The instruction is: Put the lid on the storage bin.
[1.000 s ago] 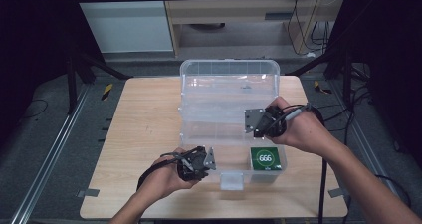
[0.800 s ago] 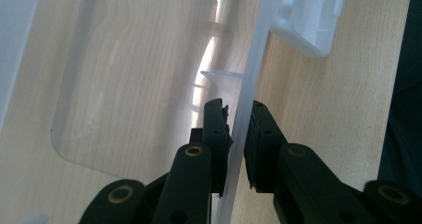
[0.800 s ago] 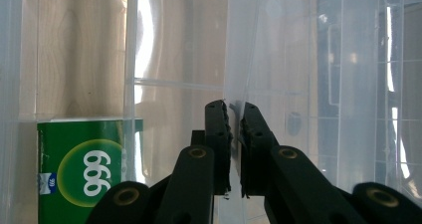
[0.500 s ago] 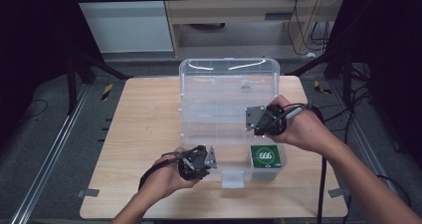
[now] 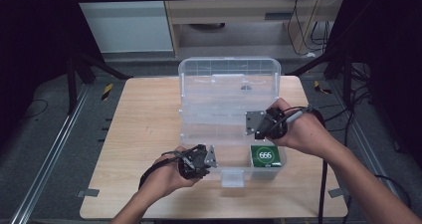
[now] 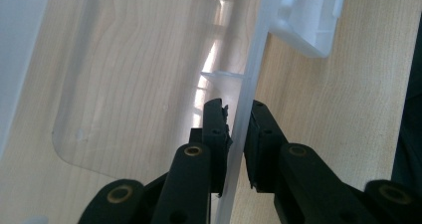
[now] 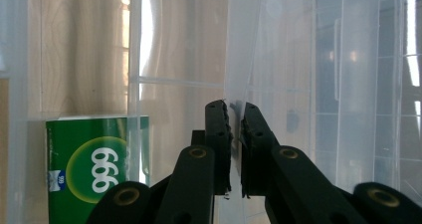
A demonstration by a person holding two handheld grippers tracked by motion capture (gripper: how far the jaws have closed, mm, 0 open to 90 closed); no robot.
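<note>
Left gripper [image 5: 205, 160] sat at the storage box's [image 5: 226, 79] seven o'clock corner in the high view, on the wooden desk [image 5: 139, 119]; the right gripper [image 5: 260, 125] hung at the box's four o'clock, above a green 999 packet [image 5: 265, 156] inside it.

Seen along the left gripper [image 6: 239, 122], both jaws pinched the box's thin clear front wall [image 6: 249, 89], latch [image 6: 311, 15] at one o'clock.

Seen along the right gripper [image 7: 235, 115], the jaws pinched a clear inner tray wall [image 7: 239, 50], the packet [image 7: 94, 169] at eight o'clock.

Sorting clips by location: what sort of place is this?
Probably a lab or workshop rather than a home: a bare wooden table on grey carpet, black frame poles beside it, loose cables behind.
</note>
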